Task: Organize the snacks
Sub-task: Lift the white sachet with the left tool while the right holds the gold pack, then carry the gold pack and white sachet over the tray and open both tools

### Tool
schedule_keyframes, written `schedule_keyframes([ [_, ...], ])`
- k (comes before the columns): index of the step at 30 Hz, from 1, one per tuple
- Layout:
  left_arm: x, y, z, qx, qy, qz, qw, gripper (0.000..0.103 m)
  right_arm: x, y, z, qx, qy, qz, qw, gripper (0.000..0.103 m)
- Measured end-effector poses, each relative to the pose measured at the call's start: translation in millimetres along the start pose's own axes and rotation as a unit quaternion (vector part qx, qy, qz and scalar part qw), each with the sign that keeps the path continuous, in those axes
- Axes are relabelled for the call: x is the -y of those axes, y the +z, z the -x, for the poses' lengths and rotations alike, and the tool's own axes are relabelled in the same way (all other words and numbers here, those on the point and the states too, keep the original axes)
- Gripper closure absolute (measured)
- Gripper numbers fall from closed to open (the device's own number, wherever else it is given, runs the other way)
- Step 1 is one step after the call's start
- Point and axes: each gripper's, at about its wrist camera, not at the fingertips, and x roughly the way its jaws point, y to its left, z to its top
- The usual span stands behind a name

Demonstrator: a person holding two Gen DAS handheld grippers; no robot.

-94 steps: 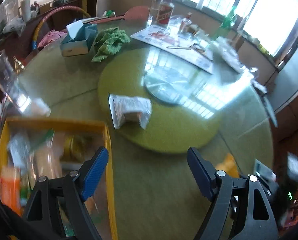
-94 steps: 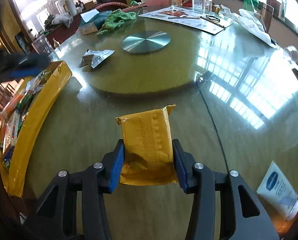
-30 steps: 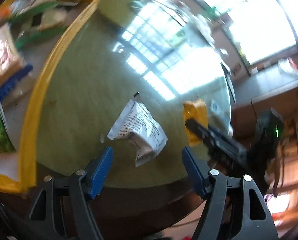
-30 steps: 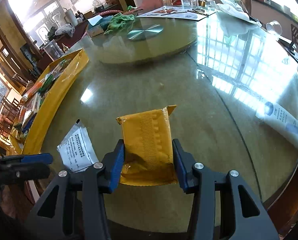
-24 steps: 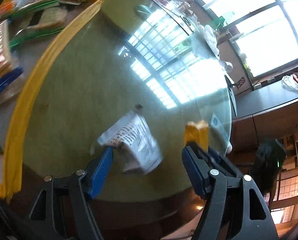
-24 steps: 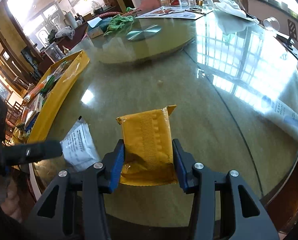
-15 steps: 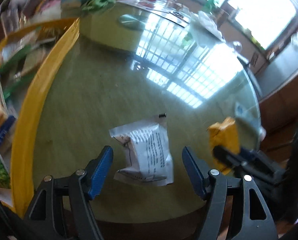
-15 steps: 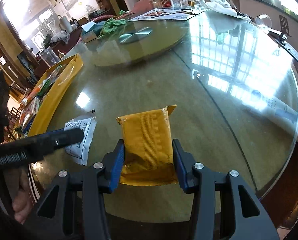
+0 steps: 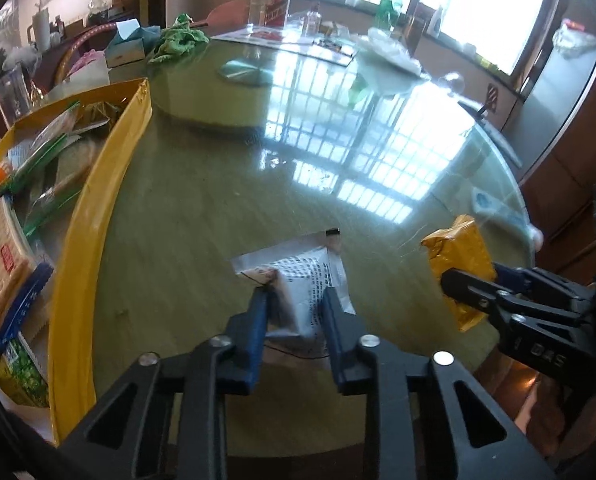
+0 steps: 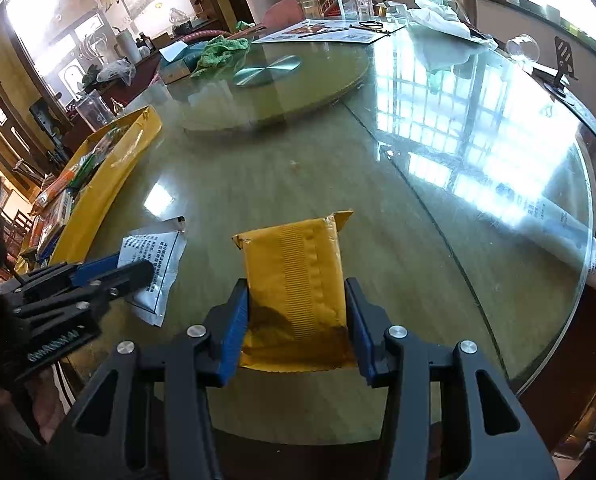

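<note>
A white printed snack packet (image 9: 298, 272) lies near the front edge of the glass-topped table (image 9: 202, 216). My left gripper (image 9: 296, 296) is closing its jaws on it, and the blue pads pinch the crumpled packet from both sides. In the right wrist view the same white packet (image 10: 154, 256) shows with the left gripper (image 10: 134, 271) on it. My right gripper (image 10: 296, 292) is shut on a yellow snack packet (image 10: 294, 264), held upright above the table; that yellow packet (image 9: 456, 256) also appears at the right of the left wrist view. A yellow box (image 9: 98, 200) with several snacks stands to the left.
A round turntable (image 9: 226, 96) sits in the table's middle. Behind it are a green cloth (image 9: 178, 42), a tissue box (image 9: 126, 46) and bottles (image 9: 276, 4). A white tube (image 10: 558, 236) lies by the right edge. A clear glass (image 9: 12, 92) stands beyond the box.
The left gripper swung over the white packet, straightened, and its jaws narrowed from wide apart onto the packet. The right gripper kept still with the yellow packet.
</note>
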Motion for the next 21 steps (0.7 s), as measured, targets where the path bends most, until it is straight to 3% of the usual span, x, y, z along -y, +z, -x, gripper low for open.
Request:
schedule_keyframes([
  [2,-1.7,-3.2,6.5,0.007,-0.013,0.001,0.9999,0.086,-0.1,0.0,-0.3,0.000,-0.002,0.000,1.000,0.055],
  [3,-1.7,-4.4,8.1,0.008,-0.014,-0.001,0.9999,0.099,-0.2,0.0,-0.3,-0.001,-0.003,-0.001,1.000,0.055],
  [12,-15.7,-11.6,26.5,0.020,-0.062,0.029,0.9975,0.103,-7.7,0.2,0.1,-0.002,-0.004,0.000,1.000,0.056],
  [21,-34.8,-14.8,59.1,0.047,-0.086,0.059,0.9934,0.103,-29.5,6.5,6.1,0.010,0.010,0.016,1.000,0.057],
])
